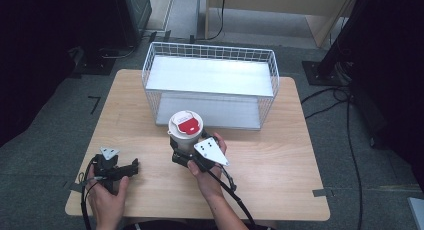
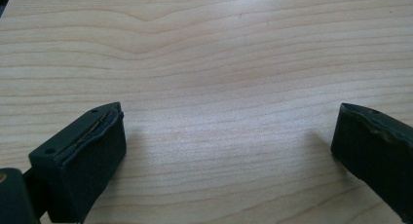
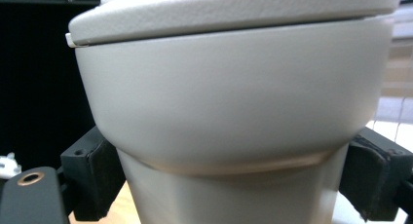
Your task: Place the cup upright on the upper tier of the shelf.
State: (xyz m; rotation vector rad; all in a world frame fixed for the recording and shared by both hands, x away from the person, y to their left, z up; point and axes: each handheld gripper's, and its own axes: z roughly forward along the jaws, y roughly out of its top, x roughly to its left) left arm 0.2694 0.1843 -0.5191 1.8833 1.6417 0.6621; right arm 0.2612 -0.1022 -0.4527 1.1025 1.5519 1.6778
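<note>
Right tool (image 1: 186, 151) was clamped on the cup (image 1: 186, 131), its jaws pressed against the narrow lower body just beneath the wider upper collar, one on each side, as the right gripper view showed. Cup (image 3: 234, 112) was upright, pale grey-white, with a lid (image 3: 229, 12) seated on top. It stood or hung near the middle of the table (image 1: 280, 160), toward the near side; whether its base touched the wood could not be told.

Left tool (image 1: 116, 169) rested at the near left corner of the table, jaws wide apart with bare wood between them, holding nothing. Left hand (image 1: 107, 195) gripped it from behind.

Beyond the cup, a white wire basket (image 1: 150, 75) with two shelf levels stood along the far edge, open face toward the person.

Judgement on the step: the cup looked bound for the basket. The grip under the collar seemed sound, since the flare should stop the cup sliding down. Carrying should stay level so the lid is not tipped, and the entry should be straight through the open front, low enough to clear the upper shelf and the wire rim. Release only once the base sits flat.

Writing: the lid carried a red label (image 1: 187, 123) seen from above; marks on it were too small to read. No brand was legible anywhere.
</note>
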